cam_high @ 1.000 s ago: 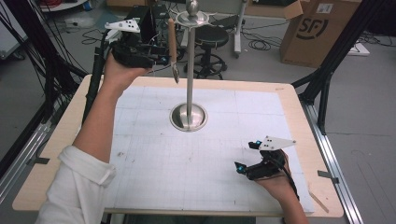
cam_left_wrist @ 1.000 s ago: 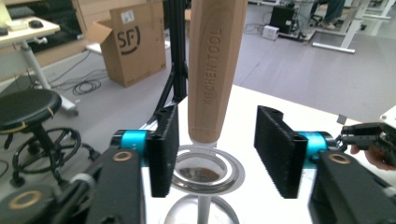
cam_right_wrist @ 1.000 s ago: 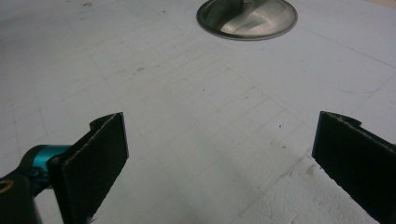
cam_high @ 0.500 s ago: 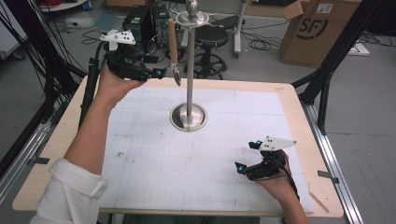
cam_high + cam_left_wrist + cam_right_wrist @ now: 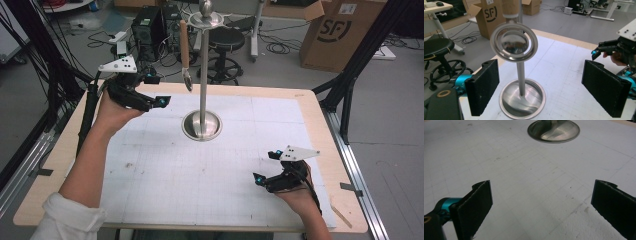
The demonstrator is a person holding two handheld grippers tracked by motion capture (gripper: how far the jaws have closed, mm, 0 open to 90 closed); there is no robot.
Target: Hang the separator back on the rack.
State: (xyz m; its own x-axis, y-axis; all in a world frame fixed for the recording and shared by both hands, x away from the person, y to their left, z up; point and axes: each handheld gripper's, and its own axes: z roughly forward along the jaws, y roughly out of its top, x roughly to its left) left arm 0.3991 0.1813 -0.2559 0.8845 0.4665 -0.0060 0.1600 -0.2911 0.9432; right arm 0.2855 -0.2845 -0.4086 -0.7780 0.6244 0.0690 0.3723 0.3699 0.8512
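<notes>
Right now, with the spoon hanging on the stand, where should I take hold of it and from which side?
Grip the wooden handle, not the round metal bowl, which looks slick and curved. The spoon hangs straight down from the stand's top disc, clear of the pole. Come in level from the left tool, whose jaws have just been opening with nothing between them.

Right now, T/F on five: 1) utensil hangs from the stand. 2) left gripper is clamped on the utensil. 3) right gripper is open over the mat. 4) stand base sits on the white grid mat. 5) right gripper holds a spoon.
1) The wooden-handled utensil hangs from the metal stand: true.
2) The left gripper is clamped on the utensil: false. Its jaws have just been opening, nothing between them.
3) The right gripper is open over the mat: true.
4) The stand base sits on the white grid mat: true.
5) The right gripper holds a spoon: false; its jaws are empty.
</notes>
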